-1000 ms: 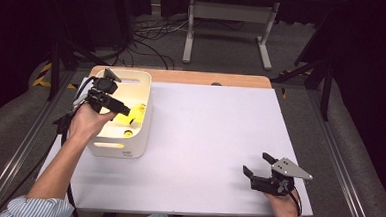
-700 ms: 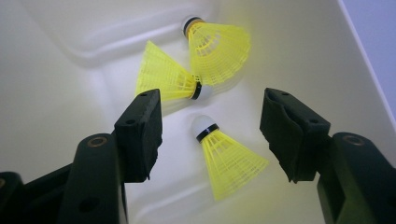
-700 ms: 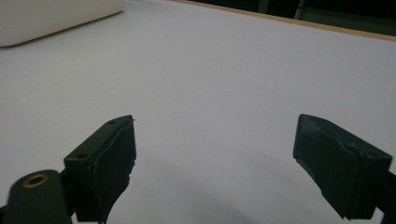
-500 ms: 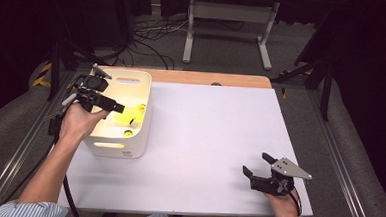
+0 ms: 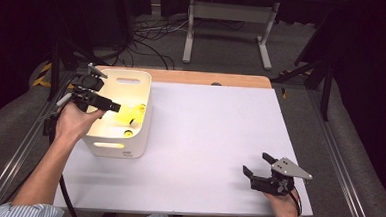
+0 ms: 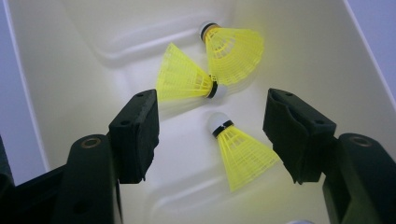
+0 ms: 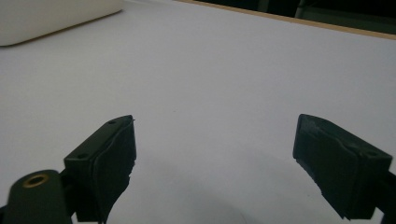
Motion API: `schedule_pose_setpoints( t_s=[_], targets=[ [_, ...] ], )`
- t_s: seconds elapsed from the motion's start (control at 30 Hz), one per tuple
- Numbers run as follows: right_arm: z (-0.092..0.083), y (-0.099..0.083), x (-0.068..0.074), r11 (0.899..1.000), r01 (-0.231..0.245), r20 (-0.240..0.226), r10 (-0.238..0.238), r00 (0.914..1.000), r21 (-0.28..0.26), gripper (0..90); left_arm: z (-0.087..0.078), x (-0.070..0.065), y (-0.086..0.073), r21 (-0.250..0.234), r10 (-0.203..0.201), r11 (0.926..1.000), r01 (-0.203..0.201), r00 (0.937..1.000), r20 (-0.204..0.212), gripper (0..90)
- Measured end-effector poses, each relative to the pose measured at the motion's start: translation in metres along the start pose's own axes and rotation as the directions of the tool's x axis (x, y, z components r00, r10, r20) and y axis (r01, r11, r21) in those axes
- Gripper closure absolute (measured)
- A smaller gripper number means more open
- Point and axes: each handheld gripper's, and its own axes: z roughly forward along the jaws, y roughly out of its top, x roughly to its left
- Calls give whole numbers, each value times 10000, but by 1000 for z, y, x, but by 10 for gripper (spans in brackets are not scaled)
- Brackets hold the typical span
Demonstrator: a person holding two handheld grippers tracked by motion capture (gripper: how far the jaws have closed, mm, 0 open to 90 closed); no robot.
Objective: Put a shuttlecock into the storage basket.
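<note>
Three yellow shuttlecocks (image 6: 233, 149) lie in the white bin (image 5: 134, 148) at the bench's left. Our left gripper (image 6: 210, 126) hangs over them, its fingers just opened wide and empty. We should lower straight onto the nearest cork, then close gently.

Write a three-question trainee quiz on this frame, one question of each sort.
1. How many shuttlecocks lie in the bin, going by the left gripper view?
2. True or false: the left gripper is clamped on a shuttlecock.
3. Where is the right gripper? A over the bin; B low over the bare table, near the front right corner; C off the table.

Key: 1. Three, all yellow. 2. False: its jaws stand open above them, having just been opening, with nothing pressed between. 3. B.
</note>
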Motion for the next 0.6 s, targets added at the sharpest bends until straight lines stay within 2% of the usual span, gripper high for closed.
schedule_pose_setpoints(
  t_s=[0.6],
  targets=[
    [0, 0, 0, 10000, -4, 26, 4, 10000, -18, 137, -13, 10, -4, -210, -76, 9998, 70, 9996, -280, 358]
  ],
)
